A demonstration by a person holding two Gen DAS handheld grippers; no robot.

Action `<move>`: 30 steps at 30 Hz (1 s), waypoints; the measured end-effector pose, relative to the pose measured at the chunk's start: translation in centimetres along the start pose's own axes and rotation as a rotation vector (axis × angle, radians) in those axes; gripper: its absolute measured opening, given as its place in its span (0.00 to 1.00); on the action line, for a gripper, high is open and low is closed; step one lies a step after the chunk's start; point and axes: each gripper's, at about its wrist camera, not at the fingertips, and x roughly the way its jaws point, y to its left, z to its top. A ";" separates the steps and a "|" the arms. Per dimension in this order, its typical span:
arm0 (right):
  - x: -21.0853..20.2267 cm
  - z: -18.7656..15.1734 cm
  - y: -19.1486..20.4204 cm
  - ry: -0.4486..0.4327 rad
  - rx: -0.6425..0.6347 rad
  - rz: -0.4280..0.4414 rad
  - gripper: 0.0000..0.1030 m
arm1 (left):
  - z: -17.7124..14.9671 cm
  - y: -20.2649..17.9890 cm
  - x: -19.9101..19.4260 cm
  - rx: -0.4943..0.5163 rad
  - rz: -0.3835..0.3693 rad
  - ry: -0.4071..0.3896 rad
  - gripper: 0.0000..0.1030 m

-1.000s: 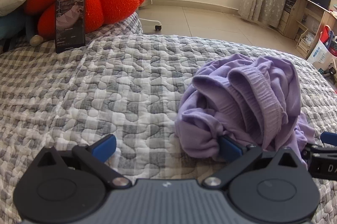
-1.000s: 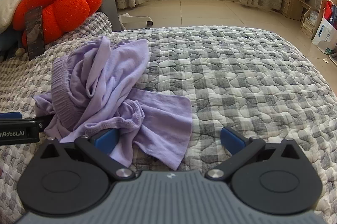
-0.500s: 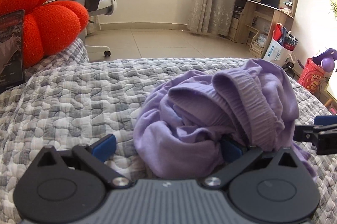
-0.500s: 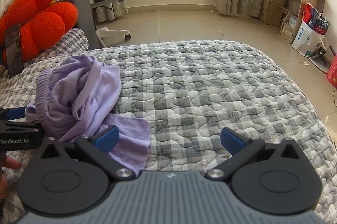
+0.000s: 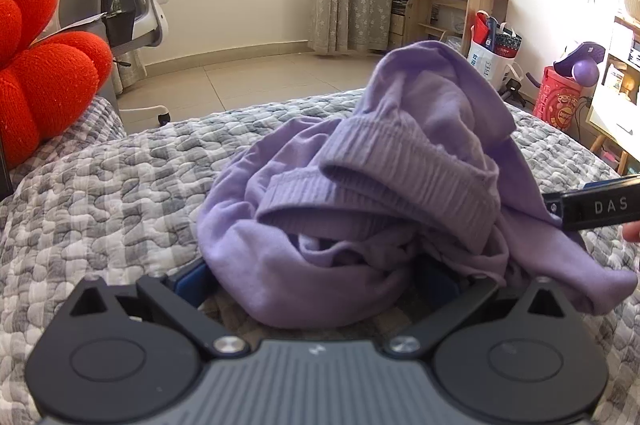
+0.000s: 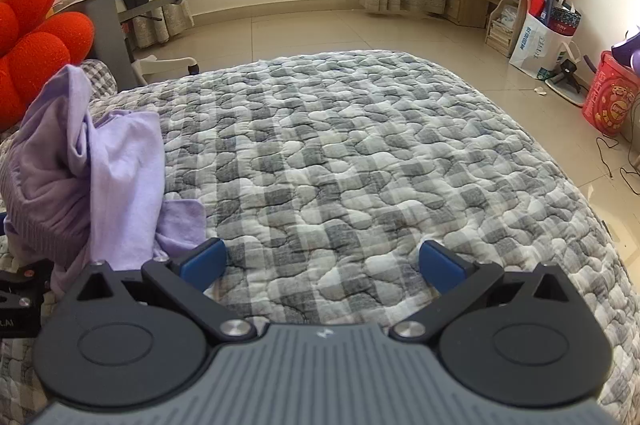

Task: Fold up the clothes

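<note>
Your left gripper [image 5: 312, 277] is pushed into the crumpled lilac knit garment with the ribbed waistband [image 5: 384, 185]. The cloth bulges between its blue pads, but they sit well apart and partly buried, so I can't tell whether it's pinching or just spread around the bunch.

The garment sits in a heap on the grey-and-white checked quilted bedspread [image 6: 360, 153], toward its left side, and looks partly lifted, waistband on top. My read: it's bunched because nothing has been laid flat yet, so folding hasn't started.

Your right gripper [image 6: 320, 261] is spread wide with nothing between its pads, over bare quilt just beside the garment's loose edge. It's probably parked there to take a second corner. Find the waistband ends before you pull apart.
</note>
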 end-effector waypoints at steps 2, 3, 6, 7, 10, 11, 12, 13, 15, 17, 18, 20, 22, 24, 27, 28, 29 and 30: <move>-0.2 0.0 -0.6 -0.044 0.044 -0.071 1.00 | 0.0 0.1 0.0 -0.002 -0.001 0.000 1.00; -0.2 0.0 -0.9 -0.057 0.065 -0.099 1.00 | 0.0 0.1 0.0 -0.003 -0.001 0.000 1.00; 0.4 -0.1 -1.9 -0.057 0.123 -0.142 1.00 | 0.0 0.2 -0.1 -0.007 -0.004 -0.001 1.00; 0.7 -0.2 -2.0 -0.048 0.136 -0.147 1.00 | -0.1 0.3 0.0 -0.007 -0.004 0.002 1.00; 0.9 -0.2 -2.0 -0.057 0.144 -0.166 1.00 | -0.1 0.5 0.0 -0.008 -0.004 0.005 1.00; 1.0 -0.2 -1.9 -0.058 0.137 -0.169 1.00 | -0.1 0.4 -0.1 -0.007 -0.003 0.004 1.00; 1.0 -0.2 -1.8 -0.059 0.131 -0.173 1.00 | -0.1 0.4 -0.1 -0.007 -0.003 0.004 1.00; 1.1 -0.2 -1.7 -0.060 0.125 -0.176 1.00 | -0.1 0.4 -0.2 -0.007 -0.003 0.003 1.00; 1.1 -0.2 -1.6 -0.065 0.118 -0.180 1.00 | -0.1 0.4 -0.2 -0.007 -0.003 0.003 1.00; 1.1 -0.3 -1.5 -0.068 0.115 -0.184 1.00 | -0.1 0.3 -0.2 -0.007 -0.002 0.002 1.00; 1.2 -0.3 -1.5 -0.069 0.114 -0.186 1.00 | -0.1 0.3 -0.2 -0.007 -0.002 0.002 1.00; 1.2 -0.2 -1.4 -0.071 0.107 -0.190 1.00 | -0.1 0.2 -0.2 -0.007 -0.001 0.002 1.00; 1.2 -0.3 -1.3 -0.073 0.099 -0.193 1.00 | 0.0 0.2 -0.2 -0.007 -0.001 0.002 1.00; 1.1 -0.3 -1.4 -0.073 0.099 -0.193 1.00 | 0.0 0.1 -0.2 -0.007 -0.001 0.001 1.00; 1.0 -0.4 -1.7 -0.070 0.103 -0.186 1.00 | 0.0 0.1 -0.2 -0.006 0.000 0.001 1.00; 0.9 -0.5 -1.7 -0.069 0.102 -0.184 1.00 | 0.0 0.1 -0.2 -0.006 0.000 0.001 1.00; 0.8 -0.5 -1.7 -0.068 0.101 -0.181 1.00 | 0.0 0.1 -0.2 -0.006 0.000 0.001 1.00; 0.8 -0.5 -1.8 -0.066 0.101 -0.177 1.00 | 0.0 0.1 -0.2 -0.006 0.000 0.001 1.00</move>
